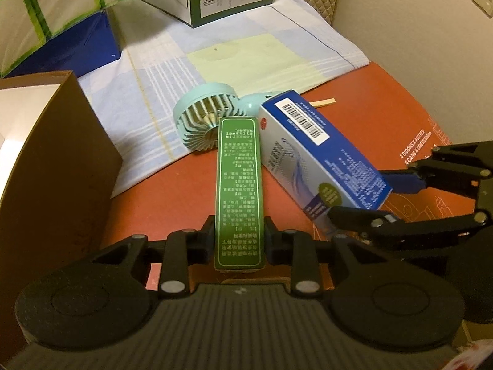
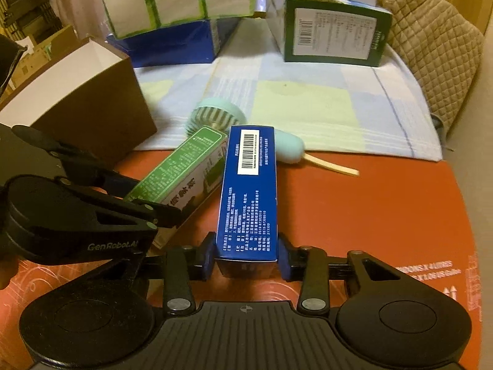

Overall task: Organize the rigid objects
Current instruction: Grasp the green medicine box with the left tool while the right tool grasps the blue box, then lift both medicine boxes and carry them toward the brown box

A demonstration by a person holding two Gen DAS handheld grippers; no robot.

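left gripper (image 1: pixel 239 234) clamped on the near end of a long narrow green cardboard box (image 1: pixel 239 185), over the red-orange tabletop (image 1: pixel 385 117). right gripper (image 2: pixel 246 251) closed round the near end of a long blue cardboard box (image 2: pixel 248 191); no telling whether its pads press. both boxes reaching toward a mint plastic handheld fan (image 1: pixel 203 117) at the edge of a pale checked cloth (image 1: pixel 246 52).

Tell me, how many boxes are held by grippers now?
2: the green box in the left gripper, the blue box in the right gripper.

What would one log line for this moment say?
left gripper: shut on green box | right gripper: shut on blue box | boxes: touching
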